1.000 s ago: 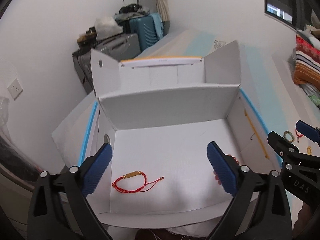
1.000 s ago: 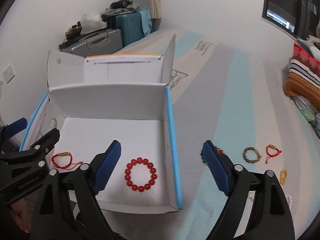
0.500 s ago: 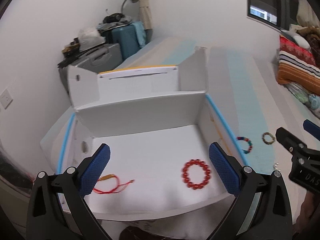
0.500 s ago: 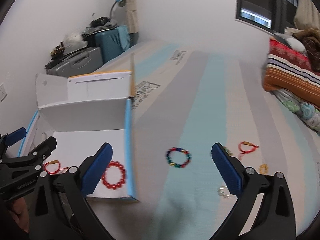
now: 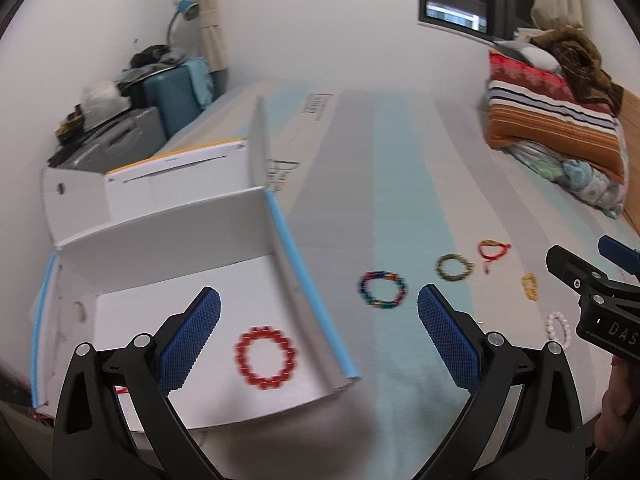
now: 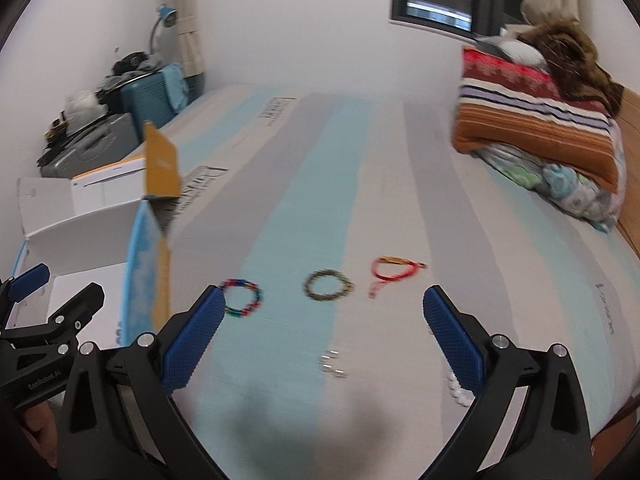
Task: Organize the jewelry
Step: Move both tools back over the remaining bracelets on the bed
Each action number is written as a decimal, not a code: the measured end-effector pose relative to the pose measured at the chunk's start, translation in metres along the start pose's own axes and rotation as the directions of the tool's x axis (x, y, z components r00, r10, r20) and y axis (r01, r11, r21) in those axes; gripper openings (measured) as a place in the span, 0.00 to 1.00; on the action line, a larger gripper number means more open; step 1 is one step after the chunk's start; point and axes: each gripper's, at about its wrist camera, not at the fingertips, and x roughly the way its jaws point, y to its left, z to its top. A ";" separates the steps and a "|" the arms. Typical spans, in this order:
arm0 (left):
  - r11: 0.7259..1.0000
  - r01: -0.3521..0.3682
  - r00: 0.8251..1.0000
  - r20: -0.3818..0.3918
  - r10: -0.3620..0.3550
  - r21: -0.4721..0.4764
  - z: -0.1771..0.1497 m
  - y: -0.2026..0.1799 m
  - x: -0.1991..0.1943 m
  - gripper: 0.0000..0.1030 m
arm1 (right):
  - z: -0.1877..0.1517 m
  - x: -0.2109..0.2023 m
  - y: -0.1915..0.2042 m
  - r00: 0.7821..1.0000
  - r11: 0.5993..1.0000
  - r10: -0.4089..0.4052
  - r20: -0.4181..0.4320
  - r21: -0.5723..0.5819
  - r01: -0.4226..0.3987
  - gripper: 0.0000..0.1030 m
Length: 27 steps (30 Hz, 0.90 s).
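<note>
An open white box lies on the bed at left and holds a red bead bracelet. On the bedsheet to its right lie a multicoloured bracelet, an olive bead bracelet, a red cord bracelet, a small yellow piece and a white pearl bracelet. My left gripper is open and empty, straddling the box's right wall. My right gripper is open and empty above the sheet, with small silver pieces between its fingers. The multicoloured bracelet, olive bracelet and red cord bracelet lie ahead of it.
The bed has a grey and pale-blue striped sheet. Folded striped blankets are piled at the far right. Suitcases and a blue lamp stand by the wall at far left. The box's flap stands upright.
Both grippers have swung to the right, away from the box interior and toward the loose jewelry on the sheet. The red cord bracelet in the box has nearly left the left wrist view.
</note>
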 end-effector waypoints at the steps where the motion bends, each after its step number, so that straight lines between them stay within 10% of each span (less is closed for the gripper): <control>1: 1.000 0.007 1.000 -0.001 -0.007 0.007 0.000 -0.007 0.002 0.94 | -0.002 0.000 -0.011 1.000 1.000 -0.009 -0.002 0.010 0.009 0.93; 27: 0.976 0.186 0.975 -0.141 -0.169 0.113 -0.053 -0.152 0.111 0.94 | -0.081 0.072 -0.165 0.979 0.978 -0.138 -0.149 0.139 0.159 0.93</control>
